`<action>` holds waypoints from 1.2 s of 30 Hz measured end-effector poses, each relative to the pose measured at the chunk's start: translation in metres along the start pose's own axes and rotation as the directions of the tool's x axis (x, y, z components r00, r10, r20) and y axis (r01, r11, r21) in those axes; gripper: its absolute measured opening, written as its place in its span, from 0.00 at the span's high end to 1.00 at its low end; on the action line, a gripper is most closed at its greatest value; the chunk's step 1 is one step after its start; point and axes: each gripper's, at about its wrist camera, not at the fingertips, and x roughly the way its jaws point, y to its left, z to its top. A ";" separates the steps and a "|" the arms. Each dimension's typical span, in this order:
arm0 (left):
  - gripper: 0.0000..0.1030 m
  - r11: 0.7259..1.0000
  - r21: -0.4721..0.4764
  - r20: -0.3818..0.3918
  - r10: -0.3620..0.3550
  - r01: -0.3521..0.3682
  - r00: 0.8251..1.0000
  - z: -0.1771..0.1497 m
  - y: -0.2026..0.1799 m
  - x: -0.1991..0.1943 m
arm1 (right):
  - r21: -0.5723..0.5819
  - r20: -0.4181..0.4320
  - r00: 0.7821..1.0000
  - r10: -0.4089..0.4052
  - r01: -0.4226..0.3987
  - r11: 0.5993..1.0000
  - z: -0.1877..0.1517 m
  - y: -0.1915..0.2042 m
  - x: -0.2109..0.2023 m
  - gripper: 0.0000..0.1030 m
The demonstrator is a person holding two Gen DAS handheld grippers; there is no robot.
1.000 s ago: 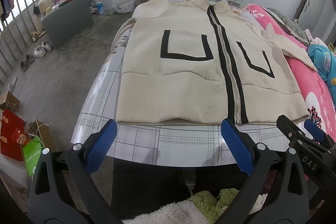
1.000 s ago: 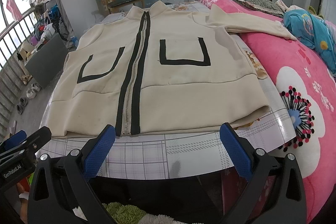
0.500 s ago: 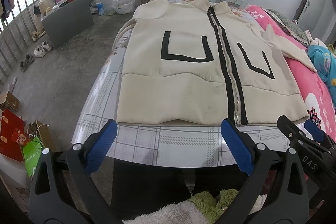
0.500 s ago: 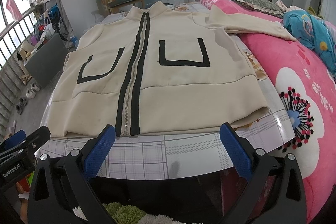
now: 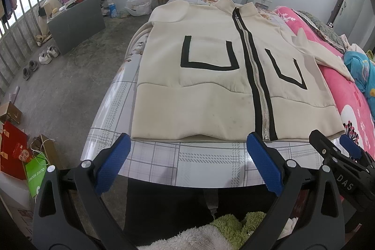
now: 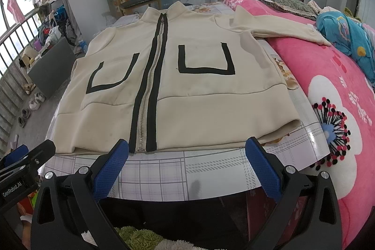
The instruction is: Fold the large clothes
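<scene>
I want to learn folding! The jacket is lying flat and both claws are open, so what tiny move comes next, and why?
Probably move the right claw toward the sleeve spread over the pink blanket. The jacket lies flat and zipped, neither claw holds anything, and that sleeve sticks out sideways, so it likely needs folding in first.

Cream jacket with black trim — grey-checked tablecloth, pink flowered blanket, blue-padded fingers.
</scene>
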 end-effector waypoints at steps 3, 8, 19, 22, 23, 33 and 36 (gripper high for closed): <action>0.07 1.000 -0.001 0.000 -0.001 0.001 1.000 0.000 0.000 0.000 | -0.002 0.000 1.000 -0.002 0.002 1.000 0.000 0.001 0.000 0.06; 0.07 1.000 -0.001 0.000 0.000 0.000 1.000 0.000 0.000 0.000 | -0.002 0.001 1.000 -0.001 0.001 1.000 0.000 0.000 0.001 0.06; 0.07 1.000 -0.001 0.001 0.000 0.000 1.000 0.000 0.000 0.000 | -0.002 0.002 1.000 -0.002 0.002 1.000 0.000 0.000 0.000 0.06; 0.07 1.000 -0.001 0.001 -0.001 0.001 1.000 0.000 0.000 0.000 | -0.001 0.001 1.000 -0.001 0.001 1.000 0.000 0.000 0.000 0.06; 0.07 1.000 -0.001 0.001 -0.001 0.001 1.000 0.000 0.000 0.000 | -0.001 0.001 1.000 -0.002 0.002 1.000 0.000 0.000 0.000 0.06; 0.07 1.000 -0.003 -0.005 -0.002 0.001 1.000 0.000 0.003 0.000 | 0.000 0.002 1.000 -0.009 0.009 1.000 0.001 -0.001 -0.001 0.06; 0.07 1.000 0.001 -0.003 0.000 0.000 1.000 0.001 0.004 0.000 | 0.004 0.000 1.000 -0.014 0.014 1.000 0.003 -0.002 0.002 0.06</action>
